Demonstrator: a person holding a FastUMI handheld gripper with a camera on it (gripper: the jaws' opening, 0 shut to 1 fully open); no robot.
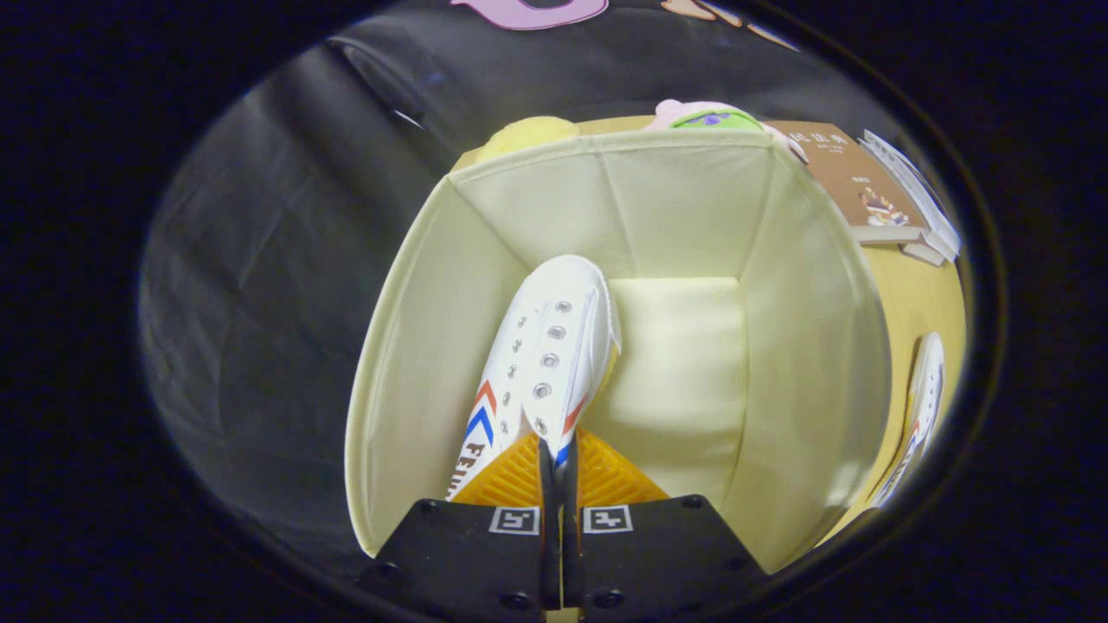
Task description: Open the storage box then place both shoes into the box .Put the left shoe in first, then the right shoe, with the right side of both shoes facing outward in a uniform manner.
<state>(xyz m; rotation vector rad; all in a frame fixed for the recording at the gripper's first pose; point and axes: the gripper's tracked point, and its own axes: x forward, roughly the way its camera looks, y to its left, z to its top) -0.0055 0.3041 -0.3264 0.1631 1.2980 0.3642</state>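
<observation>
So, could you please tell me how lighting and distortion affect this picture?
Gripper view: fisheye bends the box walls outward; box interior brightly and evenly lit; the shoe clamped in the gripper is sharp; second shoe outside the box looks stretched.

The hand-held two-finger gripper point(558, 463) pointed forward and downward. Its two fingers point(518, 476) stood almost together, with only a very thin gap between them. In this gap they pinched the thin upper edge of a white canvas shoe with red and blue stripes point(541, 355), and both fingers pressed on this edge from the two sides. The shoe stretched straight ahead of the fingertips. Each half of the gripper body, just behind the fingers, carried one small square marker, side by side.
</observation>
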